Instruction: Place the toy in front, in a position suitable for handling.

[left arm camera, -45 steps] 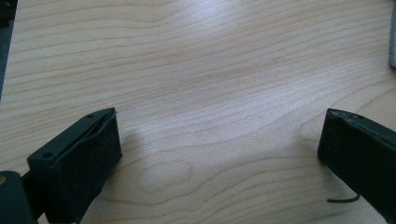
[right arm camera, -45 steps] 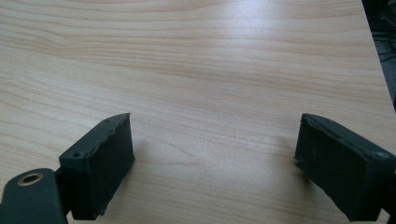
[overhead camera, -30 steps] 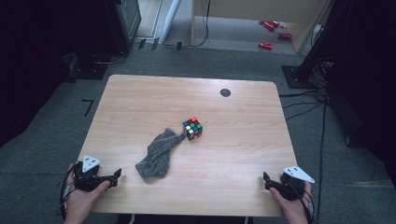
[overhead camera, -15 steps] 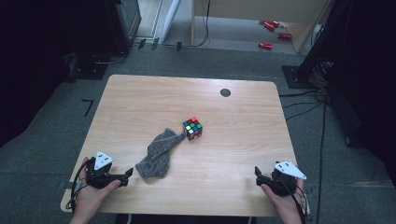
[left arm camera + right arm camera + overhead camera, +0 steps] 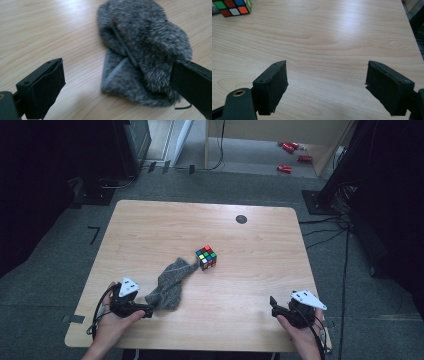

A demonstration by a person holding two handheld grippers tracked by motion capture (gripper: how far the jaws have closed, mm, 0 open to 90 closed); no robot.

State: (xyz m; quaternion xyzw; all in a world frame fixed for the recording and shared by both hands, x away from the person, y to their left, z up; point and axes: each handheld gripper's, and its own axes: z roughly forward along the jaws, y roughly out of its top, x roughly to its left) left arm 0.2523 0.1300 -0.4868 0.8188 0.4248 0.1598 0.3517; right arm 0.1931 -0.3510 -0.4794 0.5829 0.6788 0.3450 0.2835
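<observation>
Since a second ago our left tongs (image 5: 148,311) have slid across the desk (image 5: 150,225) to the near end of the grey furry cloth (image 5: 170,284), jaws spread wide; one jaw seems to brush the fur, though blur hides any contact. Our right tongs (image 5: 273,304) hang open over bare wood, well apart. A colour cube (image 5: 206,257) sits touching the cloth's far tip. Beyond it, a black disc (image 5: 241,219) marks the desk.

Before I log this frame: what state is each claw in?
Left claw: open, grey fuzzy cloth between its jaws, not gripped.
Right claw: open, empty.
</observation>
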